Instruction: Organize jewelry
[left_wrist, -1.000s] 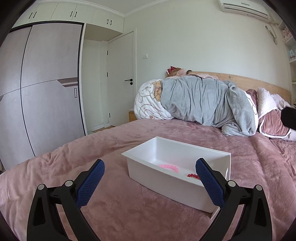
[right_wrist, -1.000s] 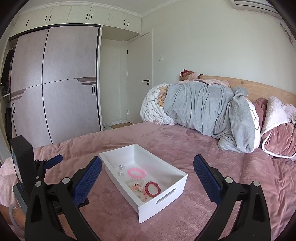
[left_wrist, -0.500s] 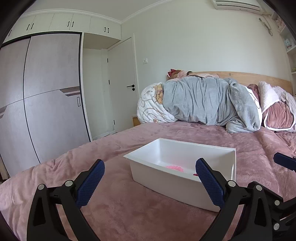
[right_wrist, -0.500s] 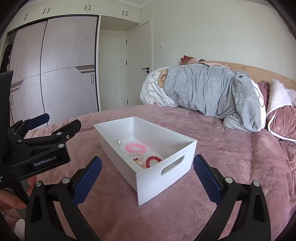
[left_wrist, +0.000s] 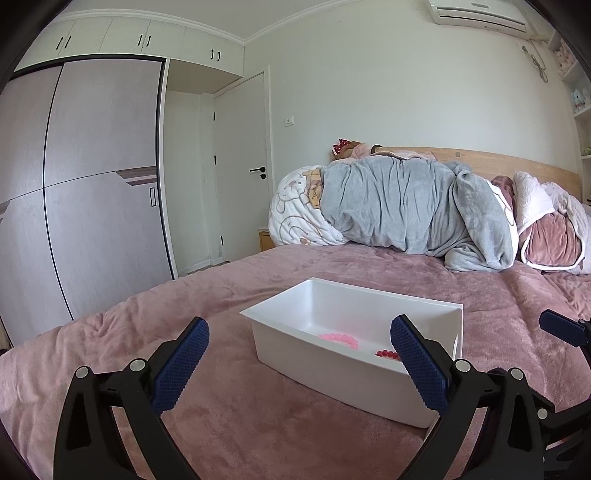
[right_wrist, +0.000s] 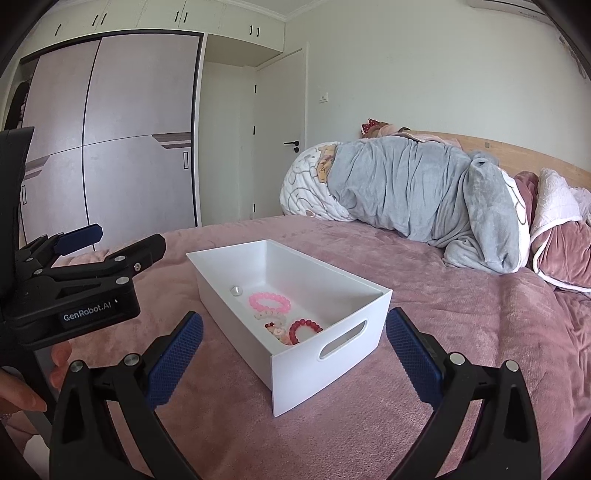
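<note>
A white box (right_wrist: 332, 363) with a handle slot stands on the pink bedspread; it also shows in the left wrist view (left_wrist: 317, 363). Inside lie a pink bead bracelet (right_wrist: 269, 301), a red bead bracelet (right_wrist: 304, 326), a pale bracelet (right_wrist: 267, 315), a small beaded piece (right_wrist: 277, 329) and a small clear bead (right_wrist: 235, 290). The pink bracelet (left_wrist: 339, 338) and red bracelet (left_wrist: 388, 354) also show in the left wrist view. My left gripper (left_wrist: 299, 354) is open and empty, just before the box's long side. My right gripper (right_wrist: 294, 349) is open and empty, before the handle end.
A rolled grey and white duvet (right_wrist: 413, 192) and pink pillows (right_wrist: 561, 254) lie at the bed's head. A wardrobe (right_wrist: 122, 147) and a door (right_wrist: 280, 140) stand at the left. The left gripper's body (right_wrist: 77, 291) shows at the left of the right wrist view.
Both grippers have come lower and a little closer to the box. The left gripper's body has come further into the right wrist view. Both stay open.
</note>
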